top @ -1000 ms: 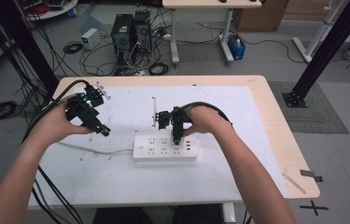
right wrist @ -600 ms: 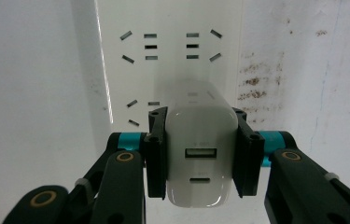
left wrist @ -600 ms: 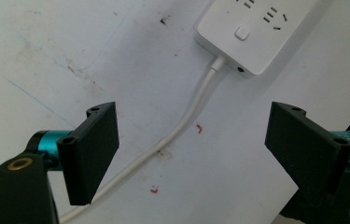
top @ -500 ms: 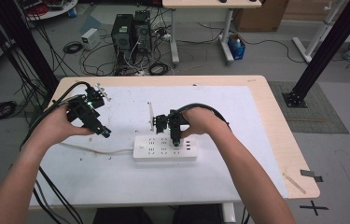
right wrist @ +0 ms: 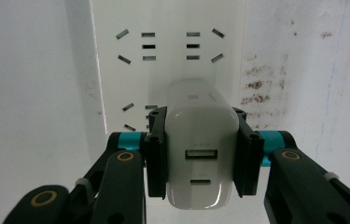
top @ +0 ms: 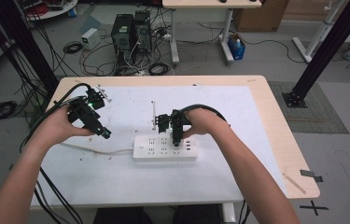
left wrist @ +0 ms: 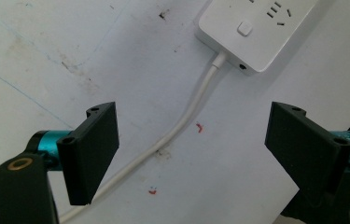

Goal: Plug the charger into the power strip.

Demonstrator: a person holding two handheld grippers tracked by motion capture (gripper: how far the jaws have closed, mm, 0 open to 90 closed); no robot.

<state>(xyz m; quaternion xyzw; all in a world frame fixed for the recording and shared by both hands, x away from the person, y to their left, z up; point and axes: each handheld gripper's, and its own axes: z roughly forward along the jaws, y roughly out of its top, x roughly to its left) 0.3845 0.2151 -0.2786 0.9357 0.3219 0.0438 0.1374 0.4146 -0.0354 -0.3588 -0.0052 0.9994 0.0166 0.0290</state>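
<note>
Right gripper (right wrist: 201,154) is clamped on my white USB charger (right wrist: 201,140), both pads pressed against its sides, and I see it poised directly over the white power strip (top: 164,148), which lies on the white table (top: 238,121). Whether its prongs are seated, I cannot tell. Left gripper (left wrist: 193,149) hangs open, nothing between its jaws, above the strip's cord (left wrist: 196,102).
</note>
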